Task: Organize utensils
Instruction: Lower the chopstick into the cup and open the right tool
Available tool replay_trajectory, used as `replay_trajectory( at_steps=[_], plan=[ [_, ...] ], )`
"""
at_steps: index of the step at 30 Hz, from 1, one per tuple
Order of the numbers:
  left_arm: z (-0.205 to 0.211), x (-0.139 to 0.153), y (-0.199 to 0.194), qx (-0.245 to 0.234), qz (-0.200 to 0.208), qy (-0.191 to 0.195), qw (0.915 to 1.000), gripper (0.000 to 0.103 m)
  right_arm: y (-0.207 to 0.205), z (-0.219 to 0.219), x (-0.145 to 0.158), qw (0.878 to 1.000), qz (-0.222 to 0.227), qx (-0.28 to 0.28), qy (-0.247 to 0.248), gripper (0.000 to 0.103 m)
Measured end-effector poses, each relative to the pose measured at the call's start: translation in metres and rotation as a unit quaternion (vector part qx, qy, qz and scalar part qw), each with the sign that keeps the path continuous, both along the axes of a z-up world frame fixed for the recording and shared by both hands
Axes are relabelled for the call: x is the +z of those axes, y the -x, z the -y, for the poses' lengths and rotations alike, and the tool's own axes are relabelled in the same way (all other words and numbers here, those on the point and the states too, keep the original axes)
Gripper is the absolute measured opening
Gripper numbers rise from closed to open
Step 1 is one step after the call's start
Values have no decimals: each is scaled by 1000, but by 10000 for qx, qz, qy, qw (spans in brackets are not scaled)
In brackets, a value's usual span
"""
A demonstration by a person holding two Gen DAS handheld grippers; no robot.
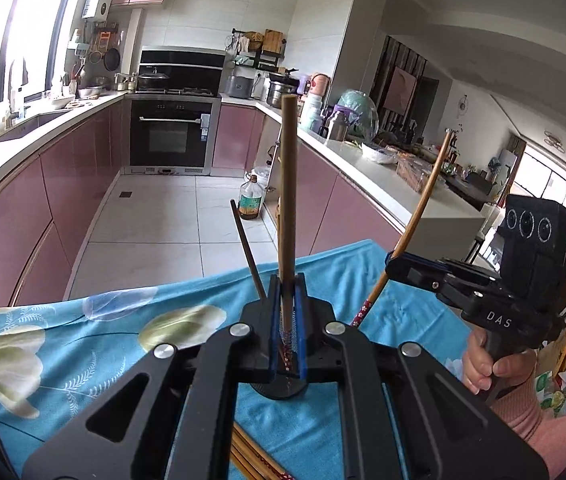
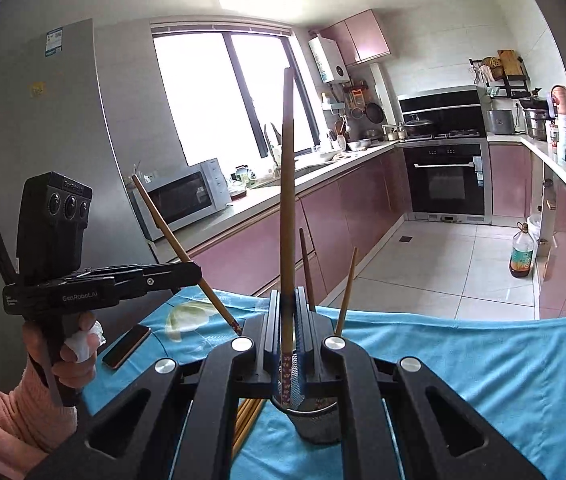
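Chopsticks are what I have in both grippers. On my left gripper [image 1: 288,280] the jaws are closed on one chopstick [image 1: 287,200]: its patterned end sits between the blue pads and the plain shaft rises nearly upright past the tips. On my right gripper [image 2: 288,294] the jaws are likewise clamped on a second chopstick [image 2: 287,200], patterned end low between the pads, shaft rising a little tilted.

In the left view the right gripper [image 1: 393,262] holds its stick at a slant, beside my own. In the right view the left gripper [image 2: 197,270] does the same, off to the side, with a hand [image 2: 67,356] around its handle.

Below my right jaws stands a dark mesh cup [image 2: 315,420] on the blue cloth [image 2: 483,360] that covers the desk, with two more sticks [image 2: 345,292] leaning out of it. A loose bundle of chopsticks [image 2: 247,420] lies flat on the cloth just beside the cup. A phone [image 2: 127,346] lies near the cloth's left edge.

Beyond the cloth's far edge the desk ends and tiled floor [image 1: 163,220] opens between the kitchen cabinets, with an oil bottle [image 1: 250,202] standing on it.
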State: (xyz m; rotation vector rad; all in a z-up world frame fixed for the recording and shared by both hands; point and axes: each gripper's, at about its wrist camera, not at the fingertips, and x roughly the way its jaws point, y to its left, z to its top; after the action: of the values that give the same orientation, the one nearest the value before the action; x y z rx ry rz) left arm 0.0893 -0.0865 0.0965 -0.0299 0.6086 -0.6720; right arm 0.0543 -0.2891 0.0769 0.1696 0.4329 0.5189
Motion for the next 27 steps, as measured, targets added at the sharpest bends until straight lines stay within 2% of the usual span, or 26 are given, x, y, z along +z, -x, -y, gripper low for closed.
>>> replay_trajectory(
  at_steps=[5, 10, 14, 23, 27],
  plan=[
    [23, -26, -17, 1, -335, -458, 9984, 7, -23, -10, -20, 9990, -299, -131, 290, 6],
    [33, -50, -28, -61, -679, -616, 9958, 7, -42, -18, -43, 9959, -788, -130, 436, 6],
    [37, -64, -34, -103, -795, -765, 9938, 7, -53, -22, -56, 9920, -1122, -170, 558, 6],
    [43, -76, -55, -84, -931, -794, 9924, 8, -68, -22, -77, 9865, -1506, -272, 579, 9],
    [43, -76, -59, -17, -937, -676, 9933, 15, -67, -21, -76, 9875, -1466, -274, 504, 15]
  ],
)
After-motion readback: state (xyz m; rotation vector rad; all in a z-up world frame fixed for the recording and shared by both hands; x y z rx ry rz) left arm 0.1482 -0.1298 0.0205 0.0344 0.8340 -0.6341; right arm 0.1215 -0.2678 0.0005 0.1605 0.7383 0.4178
